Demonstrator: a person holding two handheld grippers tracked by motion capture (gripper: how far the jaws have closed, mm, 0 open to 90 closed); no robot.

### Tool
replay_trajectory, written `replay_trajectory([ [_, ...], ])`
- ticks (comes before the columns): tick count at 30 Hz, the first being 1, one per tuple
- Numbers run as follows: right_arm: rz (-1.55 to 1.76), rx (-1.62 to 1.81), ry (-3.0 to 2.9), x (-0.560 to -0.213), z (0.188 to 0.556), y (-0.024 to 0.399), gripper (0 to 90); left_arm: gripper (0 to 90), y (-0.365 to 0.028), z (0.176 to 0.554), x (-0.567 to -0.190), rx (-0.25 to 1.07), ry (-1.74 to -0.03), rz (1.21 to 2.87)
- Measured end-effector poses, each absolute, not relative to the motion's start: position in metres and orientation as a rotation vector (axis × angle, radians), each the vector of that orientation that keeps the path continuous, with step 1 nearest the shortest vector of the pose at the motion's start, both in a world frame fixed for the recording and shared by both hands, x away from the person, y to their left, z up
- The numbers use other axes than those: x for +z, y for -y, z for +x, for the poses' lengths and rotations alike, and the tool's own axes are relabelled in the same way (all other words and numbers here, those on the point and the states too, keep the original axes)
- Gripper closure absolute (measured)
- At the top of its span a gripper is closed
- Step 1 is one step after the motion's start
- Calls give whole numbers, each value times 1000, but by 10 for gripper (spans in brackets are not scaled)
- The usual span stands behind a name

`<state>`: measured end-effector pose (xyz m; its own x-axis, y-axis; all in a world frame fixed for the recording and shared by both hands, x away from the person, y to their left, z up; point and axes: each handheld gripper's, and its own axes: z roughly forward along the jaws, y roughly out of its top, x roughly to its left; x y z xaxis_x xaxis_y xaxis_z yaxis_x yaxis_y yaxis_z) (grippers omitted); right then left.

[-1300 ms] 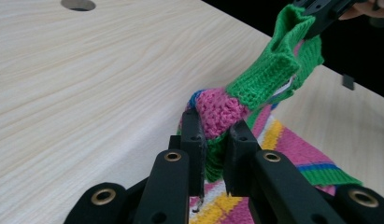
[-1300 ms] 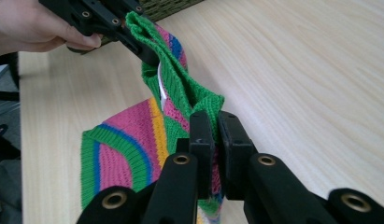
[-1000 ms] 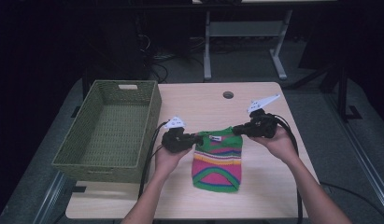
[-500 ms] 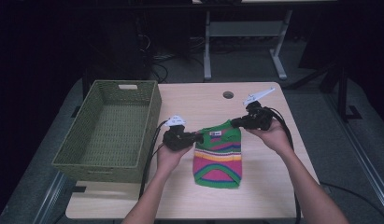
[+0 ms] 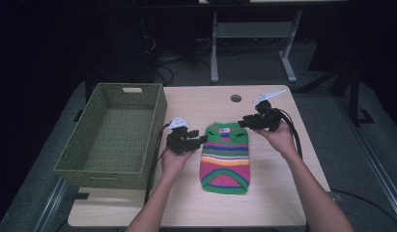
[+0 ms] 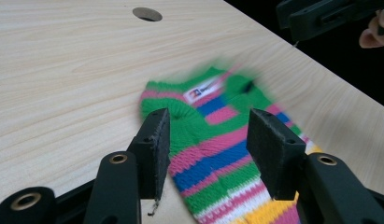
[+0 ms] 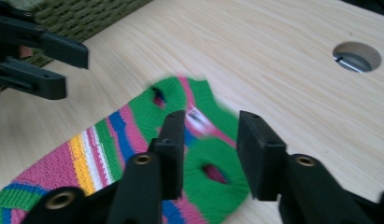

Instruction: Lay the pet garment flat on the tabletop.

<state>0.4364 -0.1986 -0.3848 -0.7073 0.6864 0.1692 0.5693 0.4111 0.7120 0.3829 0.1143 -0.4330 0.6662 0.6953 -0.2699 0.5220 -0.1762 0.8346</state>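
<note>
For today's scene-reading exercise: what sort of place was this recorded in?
Probably a lab or workshop staged for recording: a pale wooden table with a cable hole, dark surroundings with floor cables, and hand-held black grippers over a striped knitted sweater.

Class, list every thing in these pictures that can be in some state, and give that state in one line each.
Striped knitted sweater: lying flat on the table, unfolded, neck label facing up, not gripped.
Woven green basket: upright, nothing visible inside.
Left gripper: open, fingers either side of the sweater's shoulder, not closed on it.
Right gripper: open, above the sweater's armhole.
Table: bare light wood, with a round cable hole.
</note>
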Motion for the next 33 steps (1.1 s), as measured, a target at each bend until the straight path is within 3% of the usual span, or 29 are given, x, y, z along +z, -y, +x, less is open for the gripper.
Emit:
replay_trajectory([
  [26, 1184, 1373, -2572, -406, 418, 240, 490, 483, -110, 368, -426, 180, -877, 1899],
  [33, 1148, 1394, -2605, -409, 408, 248, 462, 415, -115, 364, -427, 166, -881, 1912],
])
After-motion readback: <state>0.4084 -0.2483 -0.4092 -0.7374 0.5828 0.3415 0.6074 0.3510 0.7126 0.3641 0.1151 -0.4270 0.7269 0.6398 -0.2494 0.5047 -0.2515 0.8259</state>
